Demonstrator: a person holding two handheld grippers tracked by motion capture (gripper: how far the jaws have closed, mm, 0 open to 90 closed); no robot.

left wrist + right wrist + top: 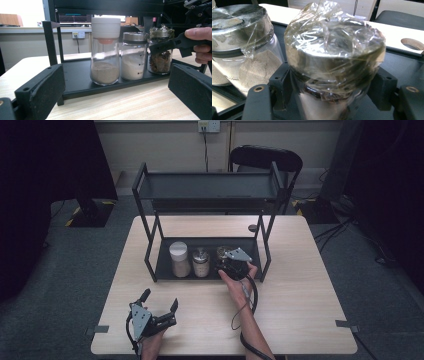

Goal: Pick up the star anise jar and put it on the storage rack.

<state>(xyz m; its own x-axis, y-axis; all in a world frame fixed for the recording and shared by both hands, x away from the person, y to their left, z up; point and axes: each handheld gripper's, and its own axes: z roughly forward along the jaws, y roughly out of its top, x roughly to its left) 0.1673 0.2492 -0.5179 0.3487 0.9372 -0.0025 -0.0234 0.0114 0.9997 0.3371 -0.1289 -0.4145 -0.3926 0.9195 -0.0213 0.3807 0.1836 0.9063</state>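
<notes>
The left gripper (160,306) rests on the pale wooden table (300,320), its jaws spread apart with nothing between them. On the lower tray of the black metal rack (162,265) stand 3 jars: a white-capped glass jar of tan powder (105,50), a steel-lidded glass jar of white powder (133,56), and a film-wrapped glass jar of brown pieces (334,62). The right gripper (227,265) is clamped on that last jar, just below its lid.

A light wooden table (300,320) carries a black two-tier rack (207,190) at its far middle. Three jars stand in a row on the rack's lower tray (165,265): a white-lidded jar (179,259) at left, a steel-lidded jar (201,262) in the middle, a film-wrapped jar (332,62) at right.
</notes>
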